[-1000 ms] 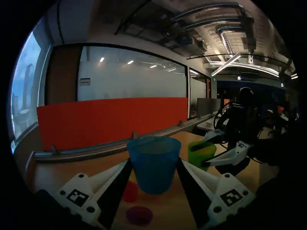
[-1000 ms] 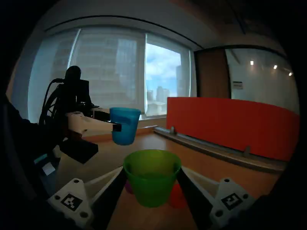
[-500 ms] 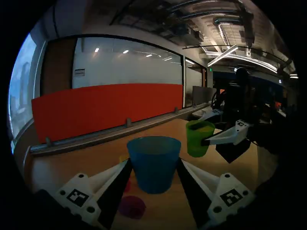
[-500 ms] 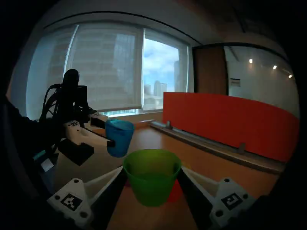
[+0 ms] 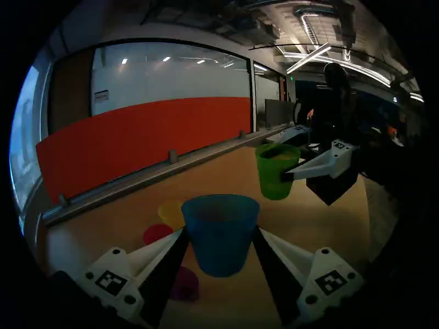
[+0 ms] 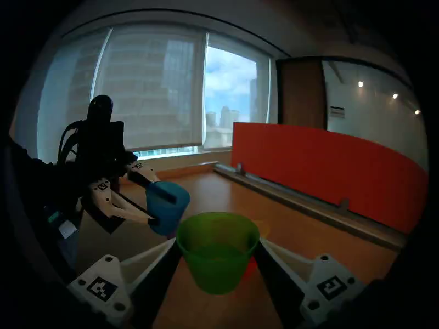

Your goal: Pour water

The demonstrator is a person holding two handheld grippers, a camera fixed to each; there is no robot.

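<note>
Left gripper (image 5: 220, 233) clasping tapered blue cup (image 5: 220, 244), right gripper (image 6: 218, 245) clasping translucent green cup (image 6: 218, 260)

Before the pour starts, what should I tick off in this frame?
1. Left gripper shut on blue cup: ok, one finger on each side.
2. Right gripper shut on green cup: ok.
3. Green cup upright: ok.
4. Blue cup's rim over green cup: not ok. In the right gripper view it leans toward the green cup but sits off to one side.
5. Water in either cup: cannot tell.
6. Table under the cups free: not ok, discs lie there.
</note>
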